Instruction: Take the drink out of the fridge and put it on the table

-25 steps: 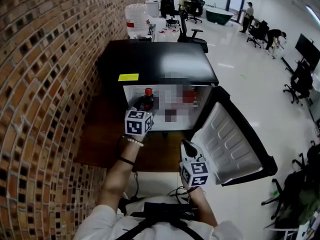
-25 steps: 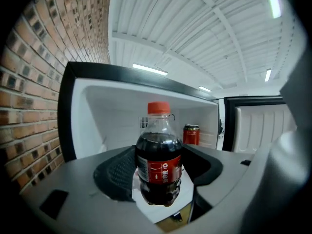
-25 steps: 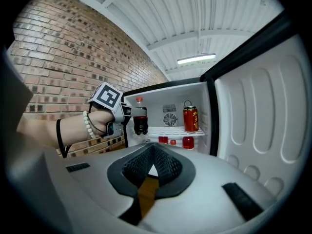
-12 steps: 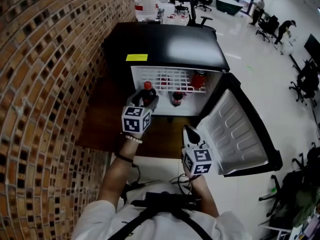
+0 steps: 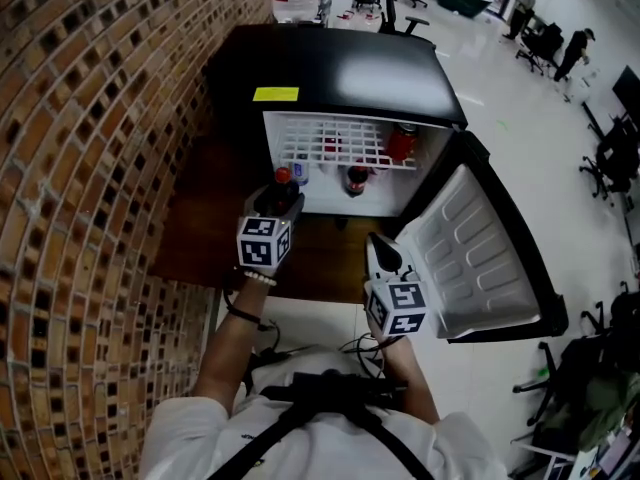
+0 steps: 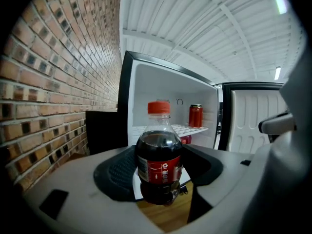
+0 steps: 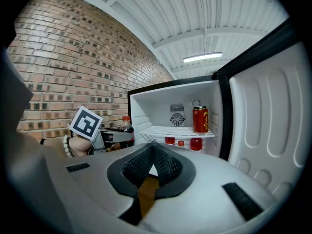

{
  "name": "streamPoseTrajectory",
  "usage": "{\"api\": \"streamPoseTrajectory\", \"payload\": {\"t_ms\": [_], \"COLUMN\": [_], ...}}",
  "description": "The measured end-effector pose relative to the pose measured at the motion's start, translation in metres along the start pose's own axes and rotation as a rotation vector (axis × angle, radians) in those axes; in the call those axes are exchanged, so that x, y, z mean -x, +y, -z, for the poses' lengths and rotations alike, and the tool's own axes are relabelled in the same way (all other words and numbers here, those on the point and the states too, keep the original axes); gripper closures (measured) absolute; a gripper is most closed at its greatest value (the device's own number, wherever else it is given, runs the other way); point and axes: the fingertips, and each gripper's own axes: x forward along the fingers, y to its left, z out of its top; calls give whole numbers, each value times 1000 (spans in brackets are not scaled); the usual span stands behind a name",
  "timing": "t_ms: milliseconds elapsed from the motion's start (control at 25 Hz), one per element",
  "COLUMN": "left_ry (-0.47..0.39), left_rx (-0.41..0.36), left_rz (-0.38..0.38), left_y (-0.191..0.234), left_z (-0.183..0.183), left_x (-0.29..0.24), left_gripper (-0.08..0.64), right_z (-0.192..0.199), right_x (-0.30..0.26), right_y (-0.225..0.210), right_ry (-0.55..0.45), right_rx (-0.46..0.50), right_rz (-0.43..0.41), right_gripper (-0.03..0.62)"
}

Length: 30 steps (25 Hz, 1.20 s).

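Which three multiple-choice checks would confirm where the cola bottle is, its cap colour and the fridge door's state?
1. The cola bottle is:
A) on the wire shelf
B) between the left gripper's jaws, outside the fridge
C) on the fridge's top

2. Its cap is:
A) blue
B) white
C) red

3. The fridge door is:
A) open
B) shut
C) missing

Key:
1 B, the pads clamp its body in front of the opening, over the wooden surface.
2 C, it shows red in the left gripper view.
3 A, it is swung wide with its white inner liner showing.
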Motion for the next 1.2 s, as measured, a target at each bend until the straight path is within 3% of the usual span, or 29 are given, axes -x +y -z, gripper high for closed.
{"api": "streamPoseTrajectory", "payload": {"t_ms": [240, 800, 1200], "left_ry": [30, 173, 269], "left_rx": [1, 85, 113], "left_rz": [-57, -179, -238], "left_y": [26, 102, 131], "left_z": [46, 153, 196], "left_x": [2, -12, -21], "left_gripper": [267, 267, 267], "right_z": [3, 13, 17], "right_x": [-5, -11, -9], "right_y": [1, -5, -7], "right_ry": [15, 43, 54], "right_rx": [-1, -5, -7], "right_rz": [-7, 11, 22], "right_gripper": [581, 581, 581]}}
